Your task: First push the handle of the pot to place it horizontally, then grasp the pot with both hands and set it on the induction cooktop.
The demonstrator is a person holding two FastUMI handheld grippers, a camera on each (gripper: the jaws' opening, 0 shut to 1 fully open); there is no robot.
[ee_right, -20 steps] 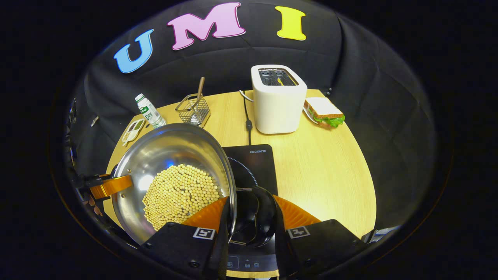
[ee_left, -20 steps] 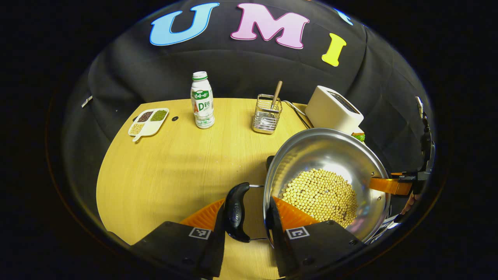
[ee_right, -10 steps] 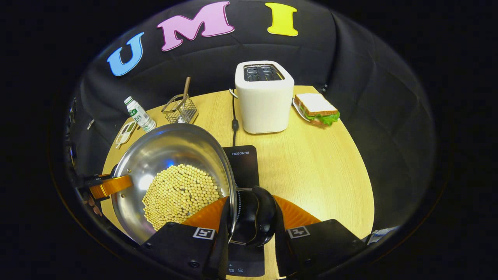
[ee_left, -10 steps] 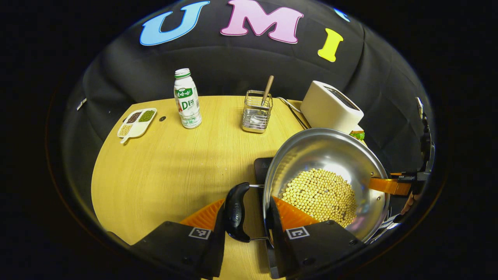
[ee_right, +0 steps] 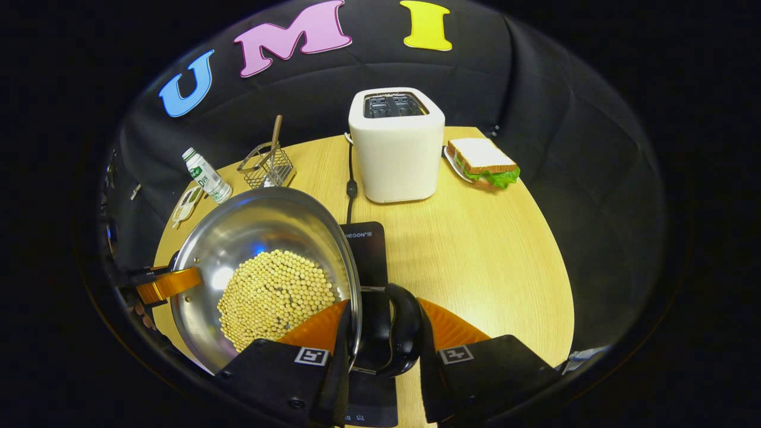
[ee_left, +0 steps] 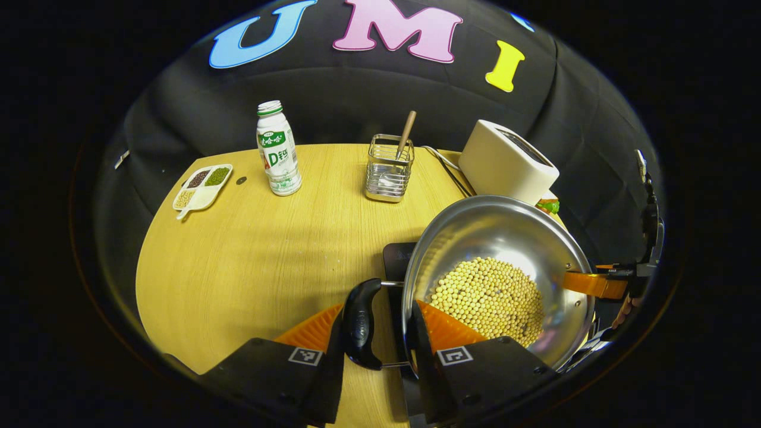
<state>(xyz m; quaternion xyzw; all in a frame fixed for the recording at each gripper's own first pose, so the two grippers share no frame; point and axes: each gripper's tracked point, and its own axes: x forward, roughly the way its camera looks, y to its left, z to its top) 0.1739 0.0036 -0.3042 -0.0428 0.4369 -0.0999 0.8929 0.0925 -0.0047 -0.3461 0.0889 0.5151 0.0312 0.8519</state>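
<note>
A steel pot (ee_left: 499,238), part-filled with pale beans (ee_left: 487,297), hangs in the air between both grippers. My left gripper (ee_left: 380,333) is shut on it, one finger outside its black side handle (ee_left: 359,324) and the other inside the wall. The right gripper (ee_right: 380,333) is shut the same way on the opposite black handle (ee_right: 407,330). Each gripper also shows at the pot's far rim in the other's view: right gripper (ee_left: 594,284), left gripper (ee_right: 166,284). The black induction cooktop (ee_right: 365,249) lies on the table, mostly beneath the pot, with a corner of the cooktop (ee_left: 395,252) peeking out.
On the wooden table (ee_right: 487,249) a white toaster (ee_right: 395,145) stands behind the cooktop, its cord (ee_right: 351,187) running forward. A sandwich (ee_right: 484,163) lies at the back right. At the left are a bottle (ee_left: 276,148), a wire basket (ee_left: 389,169) and a divided dish (ee_left: 202,187).
Both grippers have carried the pot to the right; the bottle, basket and toaster slid left in both views. The pot now covers more of the cooktop. Both grips are unchanged.
</note>
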